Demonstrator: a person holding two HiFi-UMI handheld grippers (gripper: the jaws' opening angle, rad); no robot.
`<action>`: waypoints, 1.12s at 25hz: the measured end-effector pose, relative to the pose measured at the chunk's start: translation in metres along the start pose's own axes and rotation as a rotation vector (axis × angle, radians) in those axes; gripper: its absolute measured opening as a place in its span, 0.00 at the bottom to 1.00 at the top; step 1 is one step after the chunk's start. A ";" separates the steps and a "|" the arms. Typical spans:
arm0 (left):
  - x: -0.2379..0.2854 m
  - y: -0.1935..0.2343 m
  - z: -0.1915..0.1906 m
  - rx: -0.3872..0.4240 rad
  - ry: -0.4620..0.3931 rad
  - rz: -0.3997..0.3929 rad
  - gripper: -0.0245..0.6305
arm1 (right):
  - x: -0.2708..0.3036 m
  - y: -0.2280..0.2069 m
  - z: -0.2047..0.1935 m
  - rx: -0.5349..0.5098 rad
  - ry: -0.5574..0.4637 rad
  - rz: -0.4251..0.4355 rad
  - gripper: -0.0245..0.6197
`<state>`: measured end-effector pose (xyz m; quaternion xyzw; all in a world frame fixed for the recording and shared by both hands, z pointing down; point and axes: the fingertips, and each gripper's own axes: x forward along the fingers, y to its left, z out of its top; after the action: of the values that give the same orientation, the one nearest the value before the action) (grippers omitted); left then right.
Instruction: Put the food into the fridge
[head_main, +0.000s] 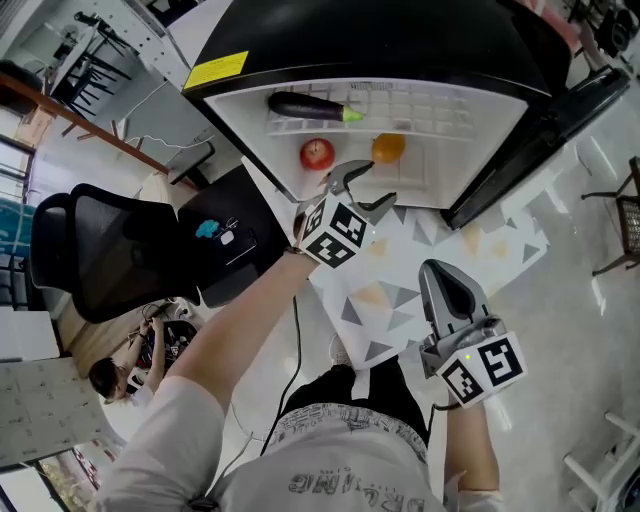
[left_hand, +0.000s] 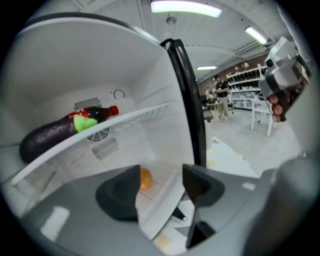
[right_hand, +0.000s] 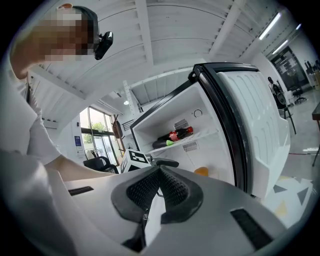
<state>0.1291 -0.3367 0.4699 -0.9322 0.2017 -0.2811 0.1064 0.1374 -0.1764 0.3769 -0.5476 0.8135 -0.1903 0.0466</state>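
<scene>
The fridge (head_main: 440, 110) stands open in the head view. A purple eggplant (head_main: 305, 106) lies on its upper shelf; a red apple (head_main: 317, 153) and an orange (head_main: 388, 148) sit on the level below. My left gripper (head_main: 365, 188) hovers just in front of that lower level, open and holding nothing. In the left gripper view the left gripper (left_hand: 161, 175) frames the orange (left_hand: 144, 179) farther back, with the eggplant (left_hand: 47, 137) and a red bottle (left_hand: 100, 114) on the shelf above. My right gripper (head_main: 442, 270) hangs lower and nearer me, shut and empty, and the right gripper (right_hand: 159, 172) shows its pads touching.
The fridge door (head_main: 540, 120) swings out at the right. A black office chair (head_main: 110, 250) and a black cabinet (head_main: 225, 240) stand left of the fridge. A patterned floor mat (head_main: 420, 260) lies under my grippers. A person (head_main: 110, 375) sits at lower left.
</scene>
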 end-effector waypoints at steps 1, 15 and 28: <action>-0.008 -0.002 0.003 -0.003 -0.008 0.003 0.44 | -0.002 0.004 0.002 -0.005 -0.001 0.001 0.04; -0.107 -0.050 0.030 -0.059 -0.118 0.032 0.26 | -0.022 0.051 0.018 -0.047 -0.024 0.014 0.04; -0.193 -0.063 0.027 -0.163 -0.201 0.073 0.16 | -0.029 0.085 0.020 -0.074 -0.033 0.002 0.04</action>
<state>0.0172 -0.1943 0.3747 -0.9533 0.2458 -0.1647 0.0601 0.0805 -0.1274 0.3243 -0.5513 0.8195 -0.1511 0.0399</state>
